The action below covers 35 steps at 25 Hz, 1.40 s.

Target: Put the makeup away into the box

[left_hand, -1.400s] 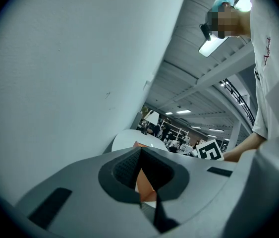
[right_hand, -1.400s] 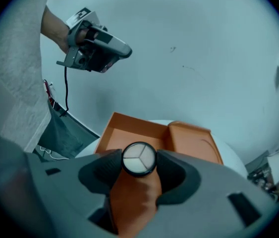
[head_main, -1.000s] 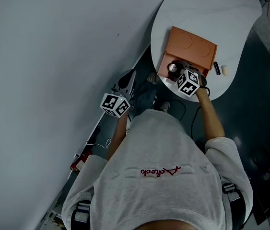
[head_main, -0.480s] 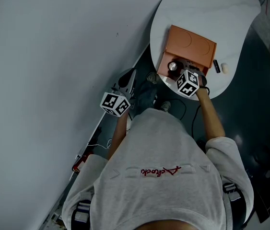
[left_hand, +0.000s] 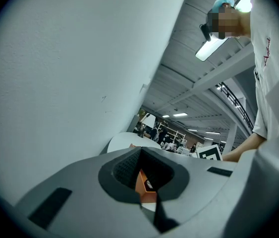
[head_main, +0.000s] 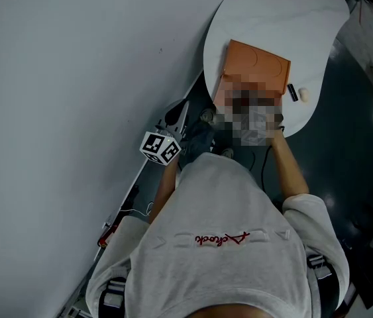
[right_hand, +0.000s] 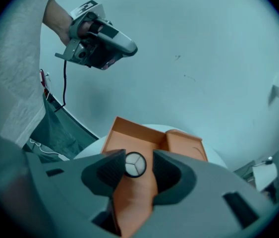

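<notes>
The round compact (right_hand: 135, 164) is sitting inside the orange box (right_hand: 139, 133), seemingly on its floor; your right gripper (right_hand: 138, 155) is hanging over it with the fingers apart on either side and closing, neither pad pressing on it. Your left gripper (left_hand: 140, 155) is hovering off the surface (head_main: 285, 12) by the wall, its fingers drawn together at the tips and gripping nothing.

The compact is looking light, rigid and smooth-rimmed, so it is likely to slip or skate if pinched off-centre; if you are taking it again, you are best clamping straight across its widest part by the black rim and sparing the pale top. A small black tube (head_main: 292, 91) and a pale piece (head_main: 303, 94) are lying on the surface just beside the box; both are looking light and apt to roll, so you are better gripping across their width near the middle.

The head view is showing nothing of your right fingers or the near half of the box; what the two small pieces are is too small to tell; whether the compact is brushing the left-hand pad is staying unclear.
</notes>
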### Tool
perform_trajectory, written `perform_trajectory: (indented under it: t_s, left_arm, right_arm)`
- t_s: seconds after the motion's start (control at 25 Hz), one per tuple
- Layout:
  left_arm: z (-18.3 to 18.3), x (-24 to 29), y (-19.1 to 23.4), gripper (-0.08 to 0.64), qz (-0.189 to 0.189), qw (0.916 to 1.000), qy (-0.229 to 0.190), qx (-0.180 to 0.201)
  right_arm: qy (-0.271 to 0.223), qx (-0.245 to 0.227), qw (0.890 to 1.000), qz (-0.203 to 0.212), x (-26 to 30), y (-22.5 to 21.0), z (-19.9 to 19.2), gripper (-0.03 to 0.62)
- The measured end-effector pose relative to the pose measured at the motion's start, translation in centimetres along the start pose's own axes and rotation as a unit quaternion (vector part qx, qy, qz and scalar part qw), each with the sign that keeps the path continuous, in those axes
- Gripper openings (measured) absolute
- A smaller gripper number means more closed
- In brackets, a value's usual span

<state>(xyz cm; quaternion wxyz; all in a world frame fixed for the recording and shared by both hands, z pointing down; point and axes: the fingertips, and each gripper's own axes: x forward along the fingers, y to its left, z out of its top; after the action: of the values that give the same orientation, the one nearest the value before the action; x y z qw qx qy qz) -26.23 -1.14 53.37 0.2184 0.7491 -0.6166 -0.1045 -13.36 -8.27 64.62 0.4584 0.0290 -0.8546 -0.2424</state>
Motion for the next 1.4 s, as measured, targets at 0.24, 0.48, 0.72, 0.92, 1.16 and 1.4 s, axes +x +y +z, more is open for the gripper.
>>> perform_trajectory:
  t_s: [0.24,0.48,0.72,0.92,1.16,1.4]
  left_arm:
    - [0.3,-0.5,-1.3,0.009,-0.009,0.9999,-0.009,0.006]
    - [0.9,0.0,-2.9,0.009,-0.029,0.9993,-0.01,0.02]
    - [1.0,1.8,-5.8,0.009,-0.061,0.9977,0.001,0.031]
    - [0.7,3.7,-8.2,0.009,-0.097,0.9944,0.016,0.04]
    - [-0.4,6.3,-11.8,0.009,-0.152,0.9863,0.035,0.054]
    - [-2.5,9.2,-15.8,0.009,-0.204,0.9753,0.064,0.056]
  right_arm:
    - [-0.005,-0.001,0.998,-0.066,-2.1,-1.2,0.5,0.031]
    - [-0.053,0.112,0.987,-0.102,-4.9,-2.7,1.1,0.029]
    - [-0.167,0.413,0.886,-0.129,-9.8,-6.2,-1.3,0.028]
    - [-0.217,0.525,0.803,-0.18,-13.8,-7.8,-4.3,0.026]
    - [-0.185,0.523,0.799,-0.234,-16.8,-6.4,-8.4,0.026]
    - [-0.151,0.549,0.776,-0.271,-19.6,-4.1,-13.7,0.026]
